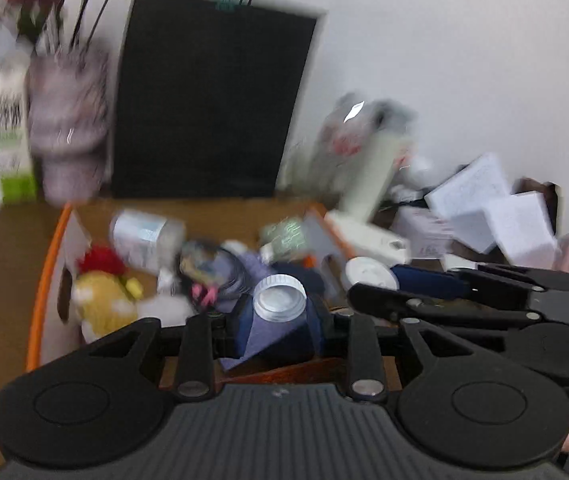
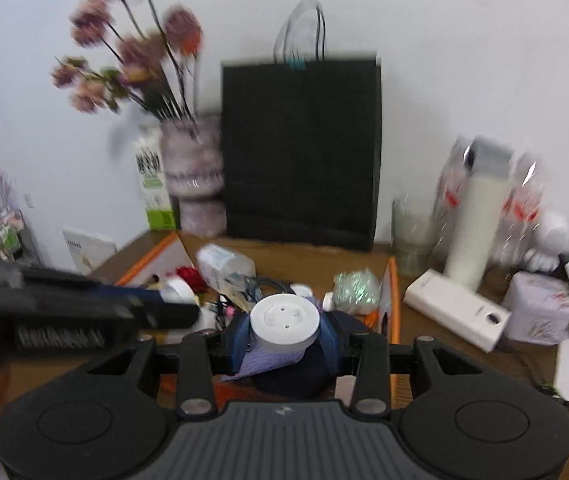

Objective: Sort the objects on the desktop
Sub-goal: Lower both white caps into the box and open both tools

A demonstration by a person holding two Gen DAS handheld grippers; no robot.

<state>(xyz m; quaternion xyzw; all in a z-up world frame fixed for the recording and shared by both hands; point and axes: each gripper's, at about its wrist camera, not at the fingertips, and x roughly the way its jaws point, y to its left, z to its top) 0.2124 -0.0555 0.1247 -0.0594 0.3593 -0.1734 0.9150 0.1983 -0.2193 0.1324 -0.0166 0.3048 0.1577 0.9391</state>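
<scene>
A: What do the left tongs (image 1: 280, 330) hold?

B: They are clamped on a small jar with a ribbed silver lid (image 1: 280, 298); their blue pads press its sides, and something lilac shows under the jar. The jar is in front of the black paper bag (image 1: 212, 96), which stands against the wall behind the worktop (image 1: 0, 264).

A: And the right tongs (image 2: 286, 344)?

B: They grip a round white disc (image 2: 285, 322), also between blue pads, with lilac material beneath it. The disc too sits in front of the bag (image 2: 300, 152), seen from the right wrist.

A: What lies between the held things and the bag?

B: A box with an orange rim (image 1: 44, 276), open on the worktop, full of jumbled items. Inside it, forward of the bag, are a pale bottle on its side (image 1: 146, 238), a red and yellow toy (image 1: 100, 284) and a greenish crinkled packet (image 1: 286, 236). The blur hides finer detail.

A: What stands beside the bag?

B: To its left, a pinkish vase (image 2: 194, 172) with dried flowers (image 2: 132, 48), and a white and green carton (image 2: 154, 184) touching the vase. To the bag's right, a glass (image 2: 410, 236), a tall white cylinder in clear wrapping (image 2: 480, 216), and a white oblong box (image 2: 458, 312) lying flat.

A: Do the tongs see each other?

B: Yes. Each wrist view shows the other tool alongside, at about the same distance from the bag.
</scene>
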